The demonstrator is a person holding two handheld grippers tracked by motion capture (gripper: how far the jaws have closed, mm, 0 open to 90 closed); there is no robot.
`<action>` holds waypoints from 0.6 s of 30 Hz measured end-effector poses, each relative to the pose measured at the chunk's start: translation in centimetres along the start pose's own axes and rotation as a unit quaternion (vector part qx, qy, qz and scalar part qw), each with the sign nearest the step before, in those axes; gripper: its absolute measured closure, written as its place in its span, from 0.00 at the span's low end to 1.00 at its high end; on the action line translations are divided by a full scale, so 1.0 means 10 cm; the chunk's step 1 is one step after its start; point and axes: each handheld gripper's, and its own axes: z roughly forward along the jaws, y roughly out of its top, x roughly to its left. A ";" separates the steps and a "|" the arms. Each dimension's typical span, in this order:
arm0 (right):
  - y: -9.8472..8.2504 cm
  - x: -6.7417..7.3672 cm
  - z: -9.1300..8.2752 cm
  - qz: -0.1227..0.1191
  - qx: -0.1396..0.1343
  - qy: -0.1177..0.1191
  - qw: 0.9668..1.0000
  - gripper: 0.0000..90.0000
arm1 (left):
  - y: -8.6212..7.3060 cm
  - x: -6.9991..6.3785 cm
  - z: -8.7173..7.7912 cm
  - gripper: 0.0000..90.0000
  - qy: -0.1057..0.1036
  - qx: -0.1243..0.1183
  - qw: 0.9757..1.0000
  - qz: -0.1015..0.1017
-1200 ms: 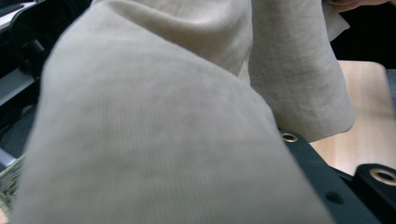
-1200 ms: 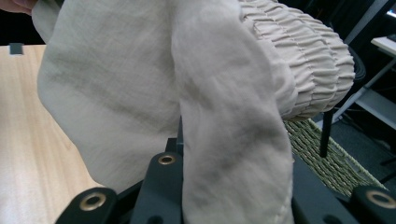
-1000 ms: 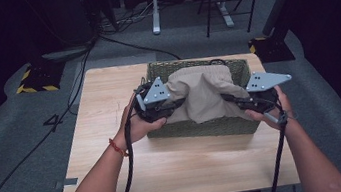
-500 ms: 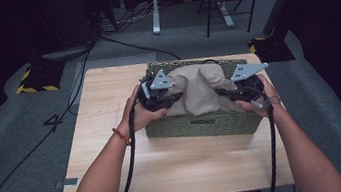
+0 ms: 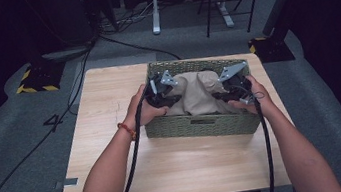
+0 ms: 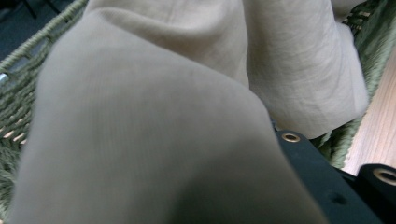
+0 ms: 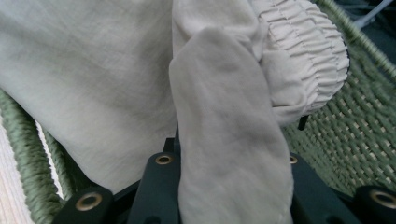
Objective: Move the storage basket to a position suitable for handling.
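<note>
A beige garment (image 5: 197, 92) hangs bunched between my two grippers, low inside a green woven basket (image 5: 198, 125) on the wooden table (image 5: 110, 114). My left gripper (image 5: 165, 94) is shut on the garment's left side, by the basket's left wall. The right gripper (image 5: 228, 90) is shut on its right side. In the left gripper view the cloth (image 6: 163, 116) drapes over one jaw and hides it; the other finger (image 6: 317, 163) is bare. In the right gripper view a fold (image 7: 224, 116) runs down between the jaws, with a gathered elastic band (image 7: 303, 56) behind it.
The basket stands at the table's far right half, and bare wood (image 5: 178, 165) lies in front of it. Beyond the table on the grey floor are cables (image 5: 125, 39), desk legs (image 5: 153, 7) and yellow-black striped blocks (image 5: 37, 79).
Both hands have moved away from the person and down, carrying the garment from above the basket's front rim into the basket. Both grips stayed on the cloth.
</note>
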 end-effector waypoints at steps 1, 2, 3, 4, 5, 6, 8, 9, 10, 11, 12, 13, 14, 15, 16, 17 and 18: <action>0.00 -0.01 0.01 0.003 0.004 0.003 1.000 0.81 | 0.00 0.00 0.01 0.78 0.000 0.004 1.000 0.000; -0.01 -0.02 0.03 0.004 0.007 0.005 1.000 0.80 | 0.01 0.01 0.04 0.78 -0.002 0.011 1.000 0.000; -0.01 -0.02 0.04 0.007 0.012 0.008 1.000 0.80 | 0.02 0.01 0.05 0.78 -0.003 0.019 1.000 0.002; -0.01 -0.02 0.05 0.006 0.019 0.012 1.000 0.80 | 0.02 0.01 0.06 0.78 -0.001 0.028 1.000 0.005; -0.01 -0.02 0.05 0.006 0.019 0.012 1.000 0.80 | 0.02 0.01 0.06 0.78 -0.001 0.028 1.000 0.005; -0.02 -0.02 0.09 0.008 0.032 0.013 0.999 0.79 | 0.02 -0.01 0.10 0.78 0.005 0.044 0.999 0.013; -0.02 -0.01 0.10 0.005 0.039 0.014 0.999 0.79 | 0.02 -0.01 0.11 0.78 0.004 0.052 0.999 0.016; -0.02 -0.01 0.12 0.003 0.044 0.016 0.999 0.79 | 0.02 -0.01 0.12 0.78 0.003 0.058 0.998 0.016; -0.02 -0.01 0.14 0.004 0.050 0.018 0.999 0.78 | 0.02 0.00 0.13 0.77 0.000 0.062 0.998 0.017; -0.02 -0.02 0.17 0.007 0.059 0.024 0.998 0.77 | 0.01 0.00 0.15 0.77 -0.003 0.070 0.997 0.015; -0.02 -0.02 0.17 0.007 0.059 0.024 0.998 0.77 | 0.01 0.00 0.15 0.77 -0.003 0.070 0.997 0.015; -0.03 -0.02 0.20 0.008 0.069 0.031 0.997 0.76 | -0.01 0.02 0.17 0.77 -0.008 0.072 0.997 0.013; -0.03 -0.02 0.21 0.010 0.074 0.036 0.997 0.75 | -0.01 0.02 0.17 0.76 -0.008 0.072 0.997 0.013; -0.03 -0.02 0.21 0.010 0.074 0.036 0.997 0.75 | -0.01 0.02 0.17 0.76 -0.008 0.073 0.997 0.012; -0.03 -0.02 0.22 0.009 0.083 0.038 0.996 0.75 | -0.02 0.02 0.17 0.75 -0.008 0.074 0.997 0.007; -0.04 -0.03 0.23 0.011 0.085 0.043 0.995 0.74 | -0.04 0.03 0.19 0.74 -0.013 0.083 0.996 0.004; -0.04 -0.03 0.23 0.012 0.088 0.049 0.995 0.74 | -0.04 0.03 0.19 0.73 -0.013 0.083 0.996 0.004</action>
